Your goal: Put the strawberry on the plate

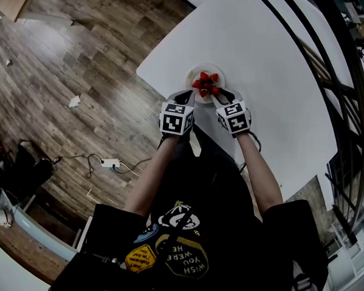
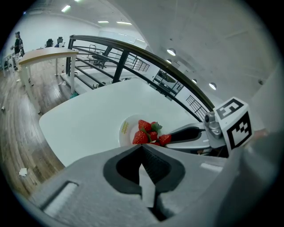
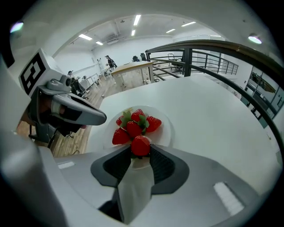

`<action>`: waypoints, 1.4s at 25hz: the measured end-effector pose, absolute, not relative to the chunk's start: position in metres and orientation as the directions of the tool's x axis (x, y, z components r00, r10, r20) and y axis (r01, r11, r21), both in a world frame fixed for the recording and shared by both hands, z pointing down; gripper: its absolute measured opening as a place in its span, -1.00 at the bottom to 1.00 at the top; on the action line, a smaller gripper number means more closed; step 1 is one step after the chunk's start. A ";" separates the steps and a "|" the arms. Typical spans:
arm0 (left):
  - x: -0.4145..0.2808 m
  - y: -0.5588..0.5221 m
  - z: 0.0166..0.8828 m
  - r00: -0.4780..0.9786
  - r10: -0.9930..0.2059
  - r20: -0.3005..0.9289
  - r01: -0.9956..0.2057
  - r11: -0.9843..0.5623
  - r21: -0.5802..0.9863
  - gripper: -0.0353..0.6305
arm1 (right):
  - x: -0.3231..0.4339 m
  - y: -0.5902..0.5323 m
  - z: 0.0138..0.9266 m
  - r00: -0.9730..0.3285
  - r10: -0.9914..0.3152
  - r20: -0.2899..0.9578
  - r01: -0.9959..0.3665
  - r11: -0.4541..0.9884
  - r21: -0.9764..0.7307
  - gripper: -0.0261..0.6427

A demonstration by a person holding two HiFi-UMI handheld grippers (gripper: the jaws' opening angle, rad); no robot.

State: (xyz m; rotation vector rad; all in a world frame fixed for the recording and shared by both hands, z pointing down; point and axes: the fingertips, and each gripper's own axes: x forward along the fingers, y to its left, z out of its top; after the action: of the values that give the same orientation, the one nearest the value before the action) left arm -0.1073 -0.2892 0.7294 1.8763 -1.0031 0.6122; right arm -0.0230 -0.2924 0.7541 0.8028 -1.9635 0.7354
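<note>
Strawberry [image 3: 140, 144]: red, glossy, seeded, bit of green at base. Pinched betw. right gripper [image 3: 141, 151] fingers at near rim of white plate [image 3: 164, 133], just beside pile of other strawberries [image 3: 133, 126]. Left gripper [image 2: 143, 146]: fingers pressed together, empty. White bench [image 3: 208, 119], rounded corner. Wood-plank floor [image 1: 83, 63]; dark railing [image 3: 213, 46] behind bench.

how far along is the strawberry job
Done: several red strawberries already lie on the round white plate. In hand: the right gripper has one more red strawberry between its jaws at the plate's near edge. Still to do: release it onto the plate; the left gripper is empty.
</note>
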 end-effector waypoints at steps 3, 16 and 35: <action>-0.109 -0.291 0.731 0.552 -0.399 0.732 -0.834 -0.264 0.484 -0.89 | -0.024 -0.296 0.758 -0.402 -0.248 0.881 -0.767 0.617 -0.176 -0.52; -0.114 -0.295 0.735 0.555 -0.401 0.729 -0.832 -0.249 0.496 -0.89 | -0.031 -0.308 0.761 -0.347 -0.251 0.903 -0.733 0.674 -0.094 -0.52; -0.119 -0.292 0.731 0.571 -0.422 0.704 -0.820 -0.251 0.515 -0.89 | -0.022 -0.306 0.754 -0.367 -0.292 0.883 -0.735 0.673 -0.083 -0.53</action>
State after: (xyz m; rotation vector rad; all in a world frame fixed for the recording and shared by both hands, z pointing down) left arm -0.1186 -0.2923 0.7307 1.8754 -1.0073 0.5378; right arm -0.0224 -0.3056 0.7545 0.7988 -1.9470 0.5930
